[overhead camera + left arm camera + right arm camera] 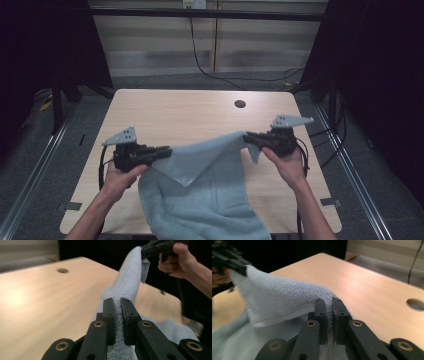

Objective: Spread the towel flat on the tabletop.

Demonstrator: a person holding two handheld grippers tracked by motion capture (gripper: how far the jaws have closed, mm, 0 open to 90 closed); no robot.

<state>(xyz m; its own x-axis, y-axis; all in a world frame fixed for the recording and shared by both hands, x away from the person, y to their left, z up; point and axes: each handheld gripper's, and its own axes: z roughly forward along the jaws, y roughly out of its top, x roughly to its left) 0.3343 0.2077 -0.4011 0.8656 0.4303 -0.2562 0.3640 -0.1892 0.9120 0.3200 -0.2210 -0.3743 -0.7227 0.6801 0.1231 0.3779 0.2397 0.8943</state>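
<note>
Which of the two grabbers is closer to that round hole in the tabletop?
The right. The right gripper holds the towel just below the hole, slightly to its right. The left gripper grips the towel's other end, well over toward the table's left side.

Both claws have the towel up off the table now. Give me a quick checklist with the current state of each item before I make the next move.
1. Left claw shut on the towel: ok; its own view shows cloth pinched between the jaws.
2. Right claw shut on the towel: ok; cloth sits between its jaws too.
3. Held edge stretched flat between the claws: not ok; a flap droops to a point in the middle.
4. Towel's lower part on the table: not ok; it hangs over the near edge.
5. Tabletop beyond the towel free for laying it down: ok.
6. How deep each pinch is: cannot tell.
</note>
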